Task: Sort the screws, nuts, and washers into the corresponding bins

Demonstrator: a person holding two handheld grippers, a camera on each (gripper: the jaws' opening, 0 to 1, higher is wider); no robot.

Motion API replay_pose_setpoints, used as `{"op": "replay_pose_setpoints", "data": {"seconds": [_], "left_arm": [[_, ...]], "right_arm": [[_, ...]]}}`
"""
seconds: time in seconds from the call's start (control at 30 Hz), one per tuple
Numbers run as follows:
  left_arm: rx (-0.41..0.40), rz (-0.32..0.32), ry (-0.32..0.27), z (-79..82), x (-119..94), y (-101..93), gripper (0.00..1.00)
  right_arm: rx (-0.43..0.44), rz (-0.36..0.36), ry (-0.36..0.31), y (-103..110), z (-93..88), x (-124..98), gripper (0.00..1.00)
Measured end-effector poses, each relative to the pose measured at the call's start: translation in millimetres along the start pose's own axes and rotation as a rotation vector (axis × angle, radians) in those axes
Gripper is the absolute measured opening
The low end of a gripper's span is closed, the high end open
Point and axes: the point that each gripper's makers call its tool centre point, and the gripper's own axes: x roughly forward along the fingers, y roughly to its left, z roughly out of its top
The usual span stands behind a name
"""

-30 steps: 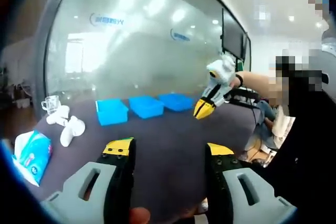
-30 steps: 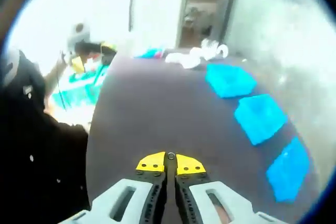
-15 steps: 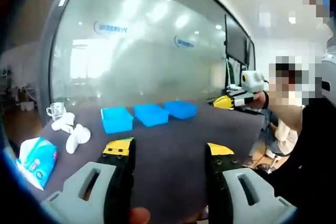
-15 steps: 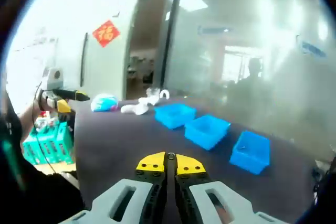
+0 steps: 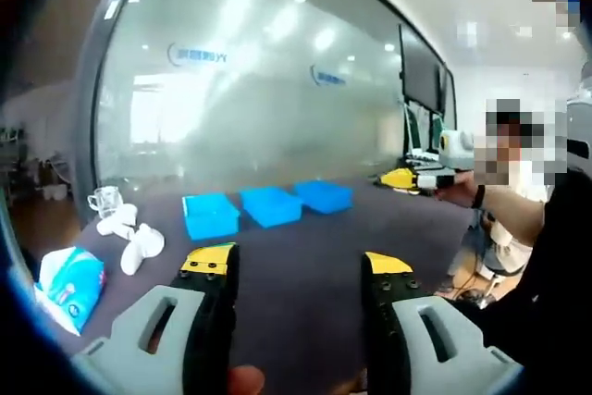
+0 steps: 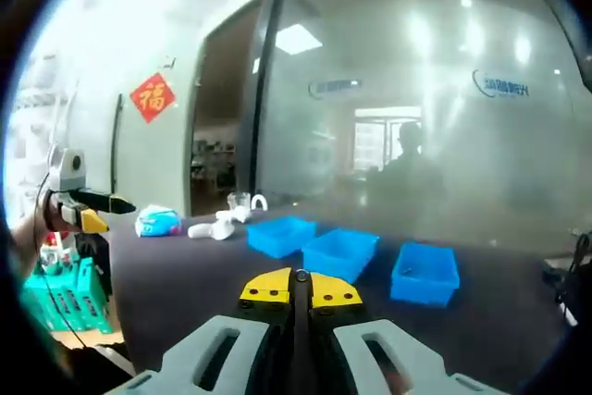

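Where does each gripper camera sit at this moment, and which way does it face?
Left gripper view: rides the open left gripper, looking across the dark purple table at three blue plastic bins before a frosted glass wall; the right gripper enters from the right, with the person's forearm.
Right gripper view: rides the shut right gripper, facing the same bins from the table's other end; the left gripper shows at far left.
Shared: table, bins, glass wall, white objects, tissue pack.

Contents of the three blue bins (image 6: 341, 252) can't be made out, too small and shallow-angled. No screws, nuts or washers resolvable near them. White items (image 5: 129, 233) left of the bins blurred, unidentifiable. Frosted glass wall (image 5: 250, 108) behind hides the room.
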Motion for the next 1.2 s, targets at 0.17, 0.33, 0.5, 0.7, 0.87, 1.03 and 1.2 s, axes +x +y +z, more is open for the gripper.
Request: {"op": "replay_pose_setpoints", "data": {"seconds": [0.17,0.33,0.5,0.7,0.87,1.03,1.2], "left_arm": [[-0.006,0.016,-0.003,-2.0,-1,0.7,0.51],[-0.017,0.037,-0.012,-0.4,-5,5.7,0.51],[-0.021,0.06,-0.026,5.1,-11,13.8,0.51],[-0.028,0.076,-0.041,8.4,-14,21.2,0.51],[-0.03,0.083,-0.046,9.6,-19,24.4,0.51],[-0.034,0.089,-0.044,7.7,-21,25.0,0.51],[-0.039,0.092,-0.04,4.9,-22,23.0,0.51]], "right_arm": [[0.003,-0.026,-0.03,-10,18.5,30,0.02],[0.028,-0.036,-0.027,-21,26.2,66,0.02],[0.045,-0.053,0.003,-35,26.9,112,0.02],[-0.025,-0.104,0.061,-55,20.3,158,0.02],[-0.018,-0.103,0.08,-56,18.1,191,0.02],[-0.029,-0.112,0.081,-59,21.4,213,0.02],[-0.043,-0.103,0.116,-54,18.0,231,0.02]]}}
